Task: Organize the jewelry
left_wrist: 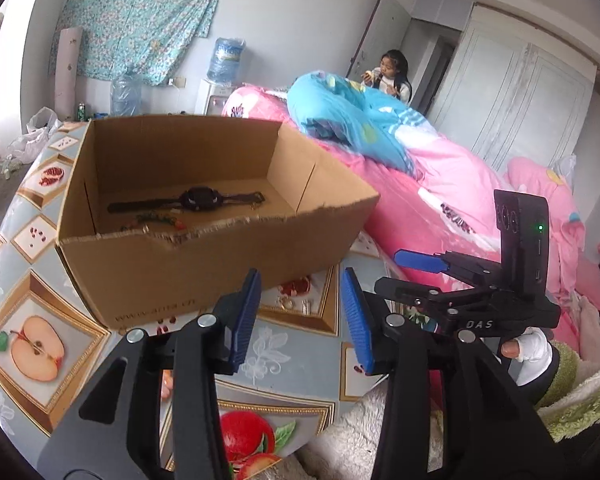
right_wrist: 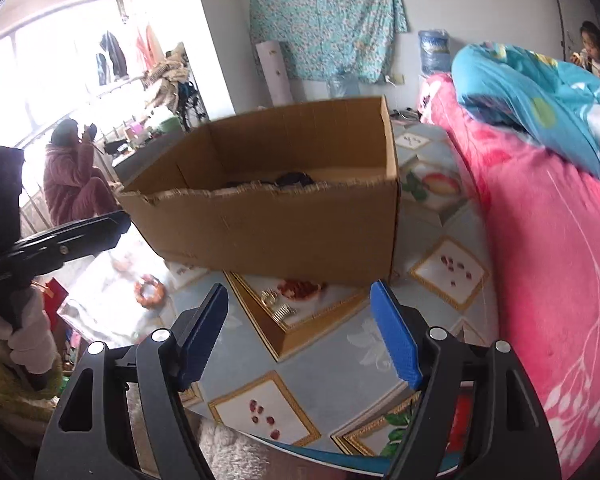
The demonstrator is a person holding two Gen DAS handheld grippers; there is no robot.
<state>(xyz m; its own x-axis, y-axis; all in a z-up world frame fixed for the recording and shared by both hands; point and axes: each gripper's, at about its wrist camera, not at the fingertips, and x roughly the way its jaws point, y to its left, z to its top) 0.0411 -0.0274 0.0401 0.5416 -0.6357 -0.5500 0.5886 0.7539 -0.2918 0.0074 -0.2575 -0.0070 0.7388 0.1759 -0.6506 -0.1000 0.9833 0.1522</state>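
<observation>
Both blue-padded tools hover above the fruit-patterned table [left_wrist: 28, 248] with nothing between their jaws: the left hand-held gripper [left_wrist: 300, 316] stands partly open, a moderate gap between its pads, and the right hand-held gripper [right_wrist: 300, 332] stands wide open. No earlier frame is at hand, so only these stances can be told. A cardboard box [left_wrist: 204, 256] sits on the table ahead of both tools, its near rim torn and ragged. Inside it, on the floor of the box, lies a dark wristwatch [left_wrist: 196, 199] stretched out flat, and just in front of that, toward the torn rim, a beaded piece with green and red bits [left_wrist: 156, 220]. On the table, just outside the near wall of the box, rest two small gold-coloured pieces: a ring-like ornament [right_wrist: 270, 297] and, touching or just beside it, a small comb-shaped clip [right_wrist: 284, 312]; both lie on a printed gold-framed panel between the box and the tools. Near the table's left edge in the right wrist view lies an orange beaded ring [right_wrist: 150, 290], somewhat blurred. A pink quilt [right_wrist: 540, 240] on a bed borders the table's right edge, with a blue quilt [left_wrist: 352, 116] heaped on top. A gloved hand [right_wrist: 28, 340] grips the left tool's handle.
</observation>
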